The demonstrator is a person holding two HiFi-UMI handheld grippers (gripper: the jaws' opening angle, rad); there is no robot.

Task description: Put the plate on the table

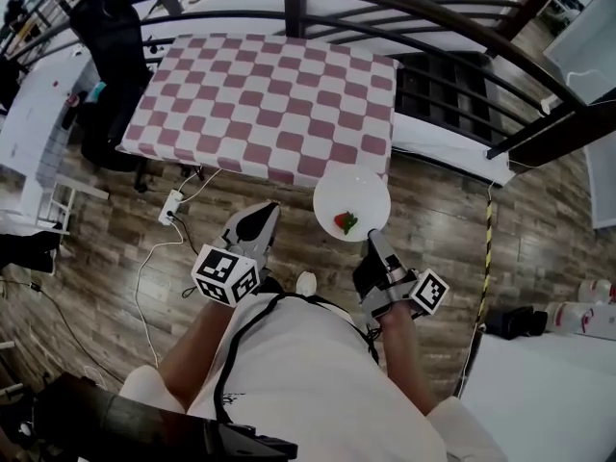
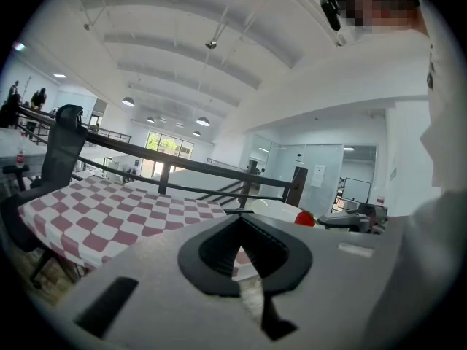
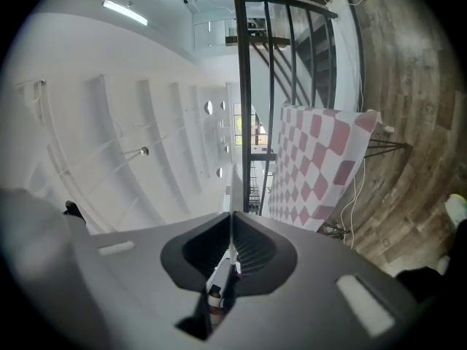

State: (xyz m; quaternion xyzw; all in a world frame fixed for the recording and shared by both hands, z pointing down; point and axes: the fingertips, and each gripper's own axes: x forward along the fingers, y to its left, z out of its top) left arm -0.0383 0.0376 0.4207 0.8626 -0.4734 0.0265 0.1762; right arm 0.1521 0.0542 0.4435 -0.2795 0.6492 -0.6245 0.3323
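Observation:
A round white plate (image 1: pixel 353 192) with a strawberry (image 1: pixel 345 221) on it hangs over the wood floor, just off the near right corner of the table with the red-and-white checked cloth (image 1: pixel 260 104). My right gripper (image 1: pixel 372 242) is shut on the plate's near rim. In the right gripper view the plate (image 3: pixel 232 184) shows edge-on as a thin white line between the pads, with the checked cloth (image 3: pixel 314 159) beyond. My left gripper (image 1: pixel 260 215) is shut and holds nothing, left of the plate. In the left gripper view its jaws (image 2: pixel 239 219) meet, and the plate (image 2: pixel 273 208) lies to their right.
A dark metal railing (image 1: pixel 404 12) curves behind and to the right of the table. A black chair (image 1: pixel 111 65) stands at the table's left end. A power strip (image 1: pixel 171 206) and cables lie on the floor. Bottles (image 1: pixel 587 316) stand at the right.

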